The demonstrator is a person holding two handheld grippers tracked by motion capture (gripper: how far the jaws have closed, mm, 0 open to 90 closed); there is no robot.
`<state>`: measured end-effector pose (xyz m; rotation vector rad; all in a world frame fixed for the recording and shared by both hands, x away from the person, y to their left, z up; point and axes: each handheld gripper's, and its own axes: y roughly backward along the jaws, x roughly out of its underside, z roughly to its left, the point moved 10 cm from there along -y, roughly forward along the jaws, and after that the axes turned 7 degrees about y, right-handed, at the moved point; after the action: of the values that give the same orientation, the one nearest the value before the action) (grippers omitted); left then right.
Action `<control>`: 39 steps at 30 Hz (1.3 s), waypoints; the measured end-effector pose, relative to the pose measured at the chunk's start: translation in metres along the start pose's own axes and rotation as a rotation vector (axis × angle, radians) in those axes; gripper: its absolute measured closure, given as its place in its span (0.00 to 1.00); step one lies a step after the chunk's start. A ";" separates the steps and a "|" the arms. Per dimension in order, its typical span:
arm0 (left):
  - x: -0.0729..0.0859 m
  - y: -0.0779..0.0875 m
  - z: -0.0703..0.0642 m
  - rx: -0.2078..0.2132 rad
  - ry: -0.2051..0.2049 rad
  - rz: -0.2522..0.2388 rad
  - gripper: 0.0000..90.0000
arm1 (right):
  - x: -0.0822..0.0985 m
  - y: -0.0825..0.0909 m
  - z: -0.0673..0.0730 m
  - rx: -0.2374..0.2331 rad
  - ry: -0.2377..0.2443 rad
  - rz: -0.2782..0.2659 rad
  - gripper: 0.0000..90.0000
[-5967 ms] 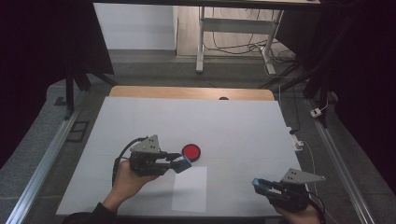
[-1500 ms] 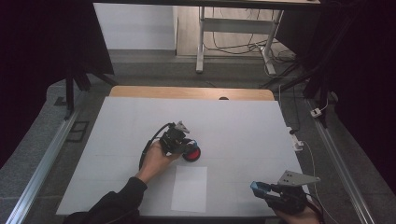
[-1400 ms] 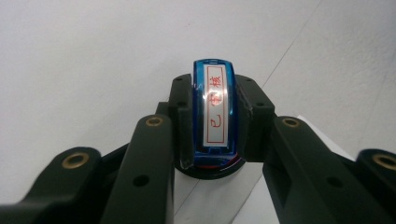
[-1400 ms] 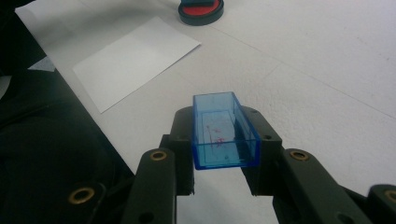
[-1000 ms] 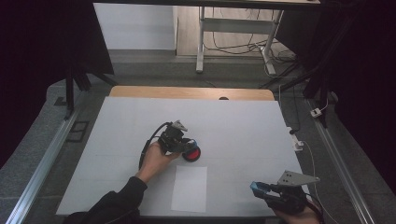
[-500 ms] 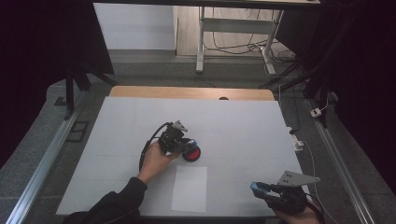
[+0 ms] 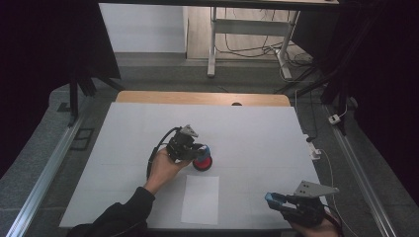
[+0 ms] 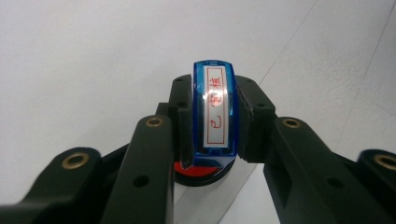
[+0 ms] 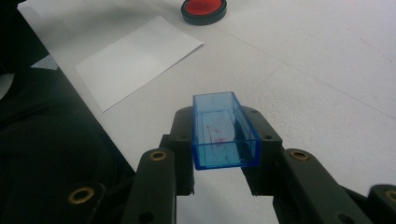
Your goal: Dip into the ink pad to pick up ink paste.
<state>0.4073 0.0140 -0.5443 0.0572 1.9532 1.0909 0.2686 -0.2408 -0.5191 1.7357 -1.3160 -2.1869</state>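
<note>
Left gripper point(image 7: 200, 149), frame centre in high view: jaws closed on blue stamp point(image 8: 215, 112), clamped by both sides. Stamp pointed down onto red ink pad point(image 7: 202, 163); in left gripper view, pad's red surface and black rim seen directly under stamp. White paper sheet point(image 7: 200, 199) lying flat, just below pad, lower centre. Right gripper point(image 7: 274, 199), lower right: jaws closed on blue transparent cap point(image 9: 225, 130), open side up, nothing loose seen inside. Grey table mat point(image 7: 257, 133) under all items.
</note>
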 end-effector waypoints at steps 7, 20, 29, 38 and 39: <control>0.005 -0.007 0.001 0.006 0.001 0.023 0.79 | 0.000 0.000 0.000 -0.001 -0.001 0.001 0.76; 0.009 -0.014 0.004 0.000 0.009 0.040 0.79 | 0.000 0.000 0.000 -0.001 0.000 0.002 0.76; 0.010 -0.015 -0.001 -0.045 -0.032 0.052 0.79 | 0.000 0.000 0.000 0.000 0.001 0.003 0.76; 0.011 -0.016 -0.007 -0.110 -0.095 0.064 0.79 | 0.000 -0.001 0.001 -0.004 0.000 0.002 0.76; 0.011 -0.017 -0.008 -0.119 -0.107 0.067 0.79 | 0.000 -0.001 0.001 -0.004 0.000 0.002 0.76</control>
<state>0.4009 0.0034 -0.5616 0.1147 1.7995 1.2211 0.2681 -0.2399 -0.5196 1.7324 -1.3111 -2.1872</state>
